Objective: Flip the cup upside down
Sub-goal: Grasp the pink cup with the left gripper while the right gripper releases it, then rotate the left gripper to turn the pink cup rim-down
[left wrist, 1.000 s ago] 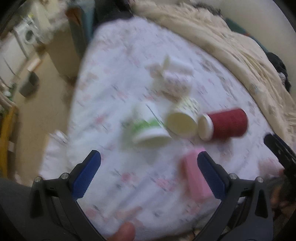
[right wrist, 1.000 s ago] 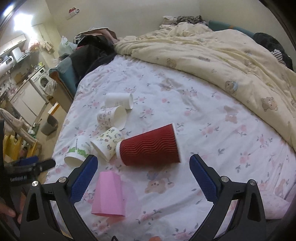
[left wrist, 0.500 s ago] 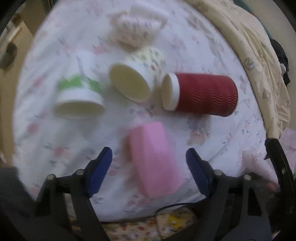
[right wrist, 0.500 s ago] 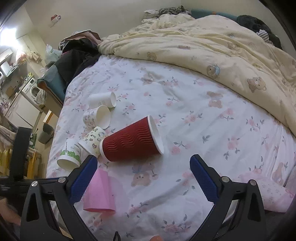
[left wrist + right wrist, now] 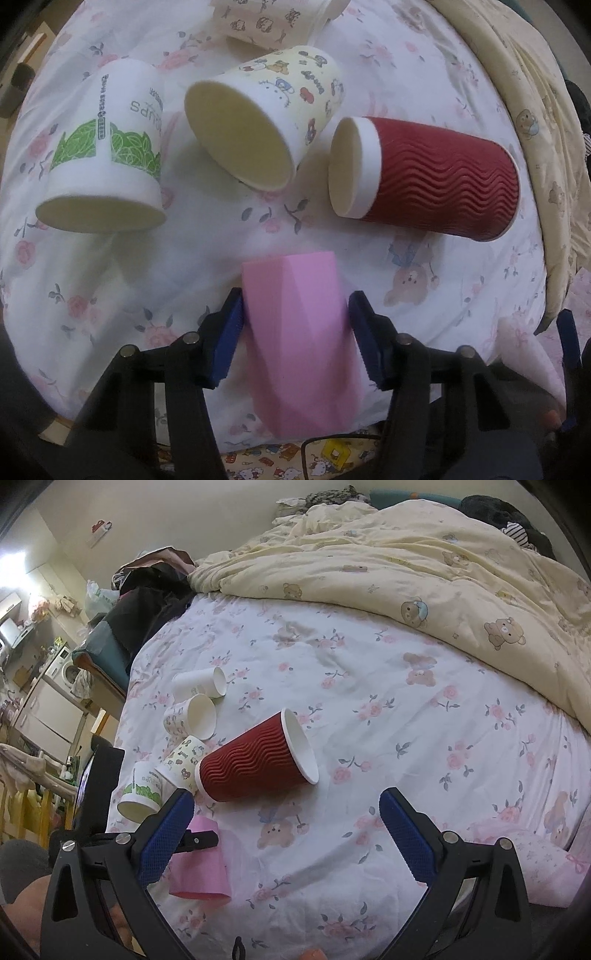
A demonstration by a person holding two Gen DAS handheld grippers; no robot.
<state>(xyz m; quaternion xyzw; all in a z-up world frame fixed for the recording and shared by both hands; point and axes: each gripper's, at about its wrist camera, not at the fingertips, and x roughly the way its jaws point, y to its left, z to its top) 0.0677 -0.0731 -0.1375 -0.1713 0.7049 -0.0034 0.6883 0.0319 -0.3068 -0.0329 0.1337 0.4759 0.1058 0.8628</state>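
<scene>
Left gripper (image 5: 295, 328) clamped on pink faceted cup (image 5: 299, 332), lower centre. Right gripper (image 5: 286, 834) spread wide, holding nothing, below red ripple cup (image 5: 255, 762).

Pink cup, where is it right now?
In the left wrist view the pink cup lies on the bedsheet between the left tongs, nearer than the red cup.

The pink cup (image 5: 299, 343), faceted and matte, lies on its side on the floral bed sheet (image 5: 207, 236) at the near edge, base pointing toward the other cups, between the left gripper's (image 5: 295, 332) pads.
</scene>
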